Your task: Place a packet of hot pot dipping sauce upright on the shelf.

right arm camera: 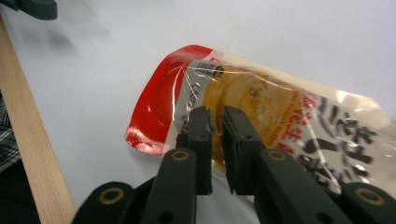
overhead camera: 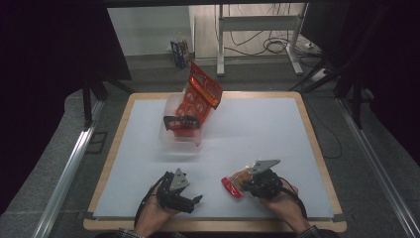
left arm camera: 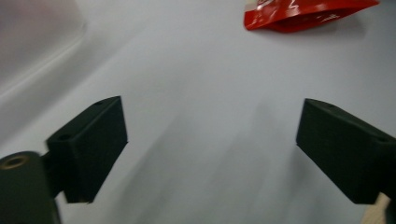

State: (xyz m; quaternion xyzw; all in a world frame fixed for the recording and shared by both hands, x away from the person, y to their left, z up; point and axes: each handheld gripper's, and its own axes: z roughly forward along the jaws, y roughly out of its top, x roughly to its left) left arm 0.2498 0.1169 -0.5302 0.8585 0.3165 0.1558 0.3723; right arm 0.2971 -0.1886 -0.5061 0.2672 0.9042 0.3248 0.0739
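High view. White tabletop (overhead camera: 257,139) with wooden rim. Right tool (overhead camera: 246,184) at about 5 o'clock, carried in the right hand (overhead camera: 280,201), over one end of a red-and-yellow snack pouch (overhead camera: 233,187) lying flat on the sheet. Left tool (overhead camera: 190,201) at about 7 o'clock, carried in the left hand (overhead camera: 153,214), pointed toward the right tool and well apart from the pouch. Clear plastic container (overhead camera: 179,139) at about 11 o'clock, holding an upright red snack bag (overhead camera: 200,96) that leaned toward 1 o'clock, with a black object (overhead camera: 181,122) inside the container in front of the bag; nature of that object not discernible.

Right gripper view. Right tool (right arm camera: 218,128) with jaws drawn nearly together, a narrow gap left between them, tips poised against the clear film of the pouch (right arm camera: 261,116); whether film was pinched in the gap not discernible. Red sealed end of the pouch toward 9 o'clock, printed yellow panel toward 3 o'clock. Wooden rim (right arm camera: 32,135) along the left.

Left gripper view. Left tool (left arm camera: 212,144) released, jaws spread wide, bare white sheet between them. Red end of the pouch (left arm camera: 303,14) at 1 o'clock, well apart from the jaws. Pale blurred container wall (left arm camera: 37,32) at 10 o'clock.
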